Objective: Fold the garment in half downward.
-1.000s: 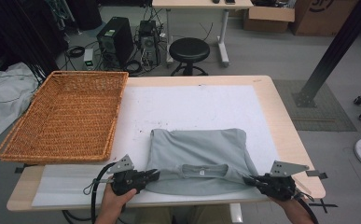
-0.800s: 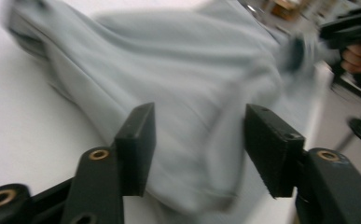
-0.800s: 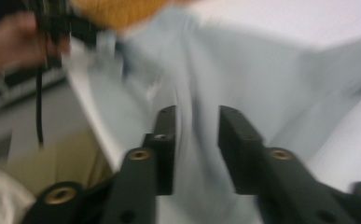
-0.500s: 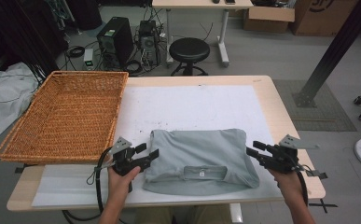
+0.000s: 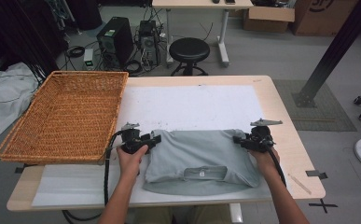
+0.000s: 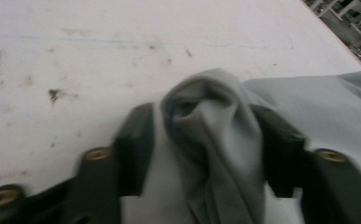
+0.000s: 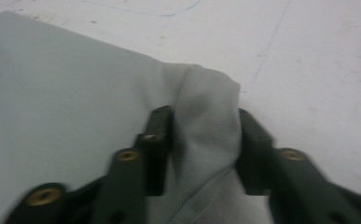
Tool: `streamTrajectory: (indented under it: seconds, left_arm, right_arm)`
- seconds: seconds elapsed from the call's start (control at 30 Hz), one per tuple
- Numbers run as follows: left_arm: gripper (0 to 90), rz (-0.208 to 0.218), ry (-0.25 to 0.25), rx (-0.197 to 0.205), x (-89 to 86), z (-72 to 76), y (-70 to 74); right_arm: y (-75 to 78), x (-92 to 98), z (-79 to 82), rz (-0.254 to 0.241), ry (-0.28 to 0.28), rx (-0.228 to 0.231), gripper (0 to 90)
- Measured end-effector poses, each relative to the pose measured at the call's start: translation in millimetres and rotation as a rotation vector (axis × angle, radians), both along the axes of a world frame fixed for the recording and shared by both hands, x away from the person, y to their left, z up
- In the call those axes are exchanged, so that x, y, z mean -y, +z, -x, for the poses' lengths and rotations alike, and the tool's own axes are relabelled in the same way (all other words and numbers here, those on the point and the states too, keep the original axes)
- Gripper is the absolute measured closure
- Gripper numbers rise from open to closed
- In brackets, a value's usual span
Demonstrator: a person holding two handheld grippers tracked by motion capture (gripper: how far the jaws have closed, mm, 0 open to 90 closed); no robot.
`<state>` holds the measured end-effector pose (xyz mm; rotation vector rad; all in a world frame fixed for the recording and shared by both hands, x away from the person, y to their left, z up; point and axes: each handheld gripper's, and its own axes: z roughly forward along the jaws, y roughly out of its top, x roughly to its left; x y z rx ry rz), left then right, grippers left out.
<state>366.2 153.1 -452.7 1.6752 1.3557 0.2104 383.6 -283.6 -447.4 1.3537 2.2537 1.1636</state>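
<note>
We hold a folded pale grey cotton T-shirt [image 5: 201, 156] by its far corners on the white-topped bench [image 5: 192, 105].
Our left hand-held gripper [image 5: 154, 140] and right hand-held gripper [image 5: 238, 140] have just been closing, each with a bunched fold of cloth between its jaws; a woven wicker basket [image 5: 66, 112] sits to the left.

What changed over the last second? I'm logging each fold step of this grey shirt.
Both hands moved from the shirt's near corners to its far corners. The left gripper and right gripper let go, reopened, and have just been closing on bunched cloth of the grey shirt. The wicker basket stayed put.
</note>
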Motion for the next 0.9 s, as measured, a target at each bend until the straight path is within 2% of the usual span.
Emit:
streamTrajectory:
  seconds: [0.03,0.07,0.13,0.23,0.33,0.43,0.57,0.6,0.7,0.77,0.8,0.83,0.9]
  left_arm:
    - [60.1,-0.015,-0.008,-0.002,1.3,-1.4,0.4]
    - [68.9,-0.028,-0.003,-0.002,1.9,-2.6,0.9]
    - [75.6,-0.047,0.024,0.002,0.3,-5.5,2.4]
    - [77.1,-0.061,0.064,0.008,-3.8,-11.4,5.2]
    - [77.0,-0.06,0.092,0.015,-8.7,-17.3,6.9]
    - [76.7,-0.089,0.11,0.016,-14.7,-22.9,7.4]
    - [75.6,-0.117,0.127,0.042,-20.1,-32.8,13.4]
    - [74.9,-0.133,0.131,0.046,-20.5,-35.1,14.6]
    - [71.3,-0.121,0.125,0.034,-20.4,-38.3,13.7]
    - [61.2,-0.11,0.121,0.017,-21.3,-36.7,13.7]
    - [53.9,-0.107,0.128,0.024,-21.9,-34.3,16.0]
    - [46.6,-0.105,0.13,0.033,-22.5,-30.8,19.4]
    - [38.3,-0.08,0.124,0.062,-22.4,-18.9,28.0]
  right_arm:
    - [0.7,-1.1,0.1,0.007,0.014,0.006,77.3]
    - [1.8,-2.3,-0.1,0.009,0.024,0.011,79.7]
    - [4.7,-4.0,-0.4,0.013,0.023,0.037,80.6]
    - [8.8,-5.9,-3.8,-0.018,-0.005,0.064,80.8]
    - [9.4,-12.7,-10.0,-0.013,-0.017,0.072,80.7]
    - [9.4,-20.0,-20.0,-0.028,-0.033,0.081,80.6]
    - [8.1,-30.9,-35.1,-0.038,-0.043,0.08,80.6]
    - [6.9,-32.5,-39.0,-0.048,-0.05,0.07,80.5]
    - [1.9,-36.7,-46.6,-0.044,-0.058,0.05,77.6]
    - [1.3,-35.5,-46.0,-0.061,-0.071,0.047,65.0]
    - [3.4,-33.6,-43.6,-0.071,-0.081,0.051,59.0]
    - [6.6,-31.3,-40.2,-0.083,-0.087,0.059,57.3]
    - [15.4,-26.3,-28.6,-0.076,-0.094,0.09,53.6]
